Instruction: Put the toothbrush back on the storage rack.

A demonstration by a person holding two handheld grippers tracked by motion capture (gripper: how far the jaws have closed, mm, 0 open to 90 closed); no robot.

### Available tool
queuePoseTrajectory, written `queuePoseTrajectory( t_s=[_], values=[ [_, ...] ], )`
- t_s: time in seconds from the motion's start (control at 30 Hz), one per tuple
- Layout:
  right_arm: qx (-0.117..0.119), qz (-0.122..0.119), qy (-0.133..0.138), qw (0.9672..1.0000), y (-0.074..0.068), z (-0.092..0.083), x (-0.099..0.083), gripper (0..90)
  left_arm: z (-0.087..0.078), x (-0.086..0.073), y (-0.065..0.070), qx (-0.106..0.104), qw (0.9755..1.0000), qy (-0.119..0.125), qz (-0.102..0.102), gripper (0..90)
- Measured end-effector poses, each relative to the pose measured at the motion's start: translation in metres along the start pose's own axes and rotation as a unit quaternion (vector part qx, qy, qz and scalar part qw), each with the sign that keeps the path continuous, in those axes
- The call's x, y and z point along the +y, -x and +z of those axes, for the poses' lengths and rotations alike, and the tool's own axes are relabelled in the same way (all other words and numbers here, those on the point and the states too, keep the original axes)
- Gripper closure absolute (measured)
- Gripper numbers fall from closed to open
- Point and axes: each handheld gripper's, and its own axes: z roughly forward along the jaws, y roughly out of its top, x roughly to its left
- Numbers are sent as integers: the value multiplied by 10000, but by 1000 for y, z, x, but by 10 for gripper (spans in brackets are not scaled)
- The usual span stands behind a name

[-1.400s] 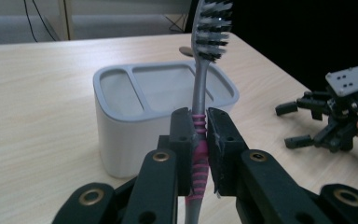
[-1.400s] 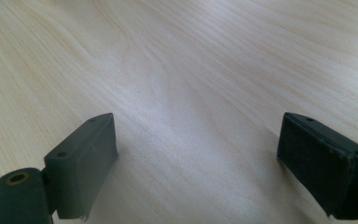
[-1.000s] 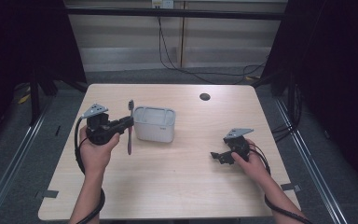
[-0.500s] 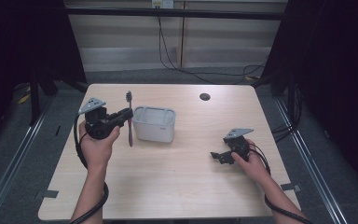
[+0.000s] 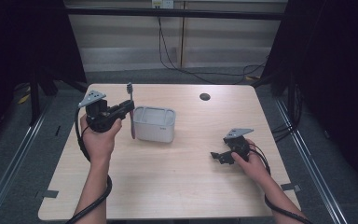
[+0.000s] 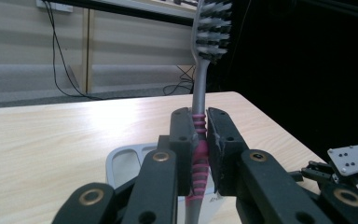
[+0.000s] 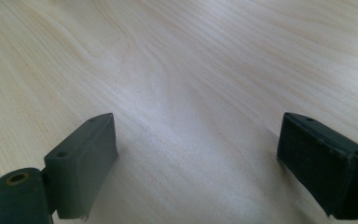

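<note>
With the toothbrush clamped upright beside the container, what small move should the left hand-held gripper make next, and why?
Probably carry it a little to the right, over the container. The left hand-held gripper grips the toothbrush upright, bristles up, its lower end just left of the container's open top, so it isn't yet above the opening.

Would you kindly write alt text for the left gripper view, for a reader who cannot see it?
The left gripper clamps its two black jaws on the pink ribbed grip of a grey toothbrush, held upright with the bristles at the top. Behind it lies a light wooden table, with the rim of a white container just beyond the jaws.
</note>
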Motion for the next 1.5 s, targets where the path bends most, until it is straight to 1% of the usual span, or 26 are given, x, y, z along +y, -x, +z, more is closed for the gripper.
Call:
queuePoseTrajectory(
  t_s=[0.3,0.47,0.63,0.83,0.93,1.03,1.23,1.5],
  values=[
    [4,3,5,10000,0,0,0,112,3,9,1,-20,9999,99,-26,812],
    [1,0,3,10000,0,0,0,112,3,14,0,31,9999,146,-18,811],
    [5,2,7,10000,0,0,0,112,5,16,-2,75,9997,219,-113,812],
    [9,16,14,10000,0,0,0,112,8,20,-2,123,9993,327,-116,811],
    [12,7,11,10000,0,0,0,112,9,23,-2,128,9991,380,-150,811],
    [11,5,9,10000,0,0,0,112,10,25,-2,145,9991,389,-127,811],
    [9,-7,23,10000,0,0,0,113,10,31,-3,174,9985,503,-128,811],
    [10,14,14,10000,0,0,0,112,16,37,-2,177,9983,553,-79,811]
  ],
)
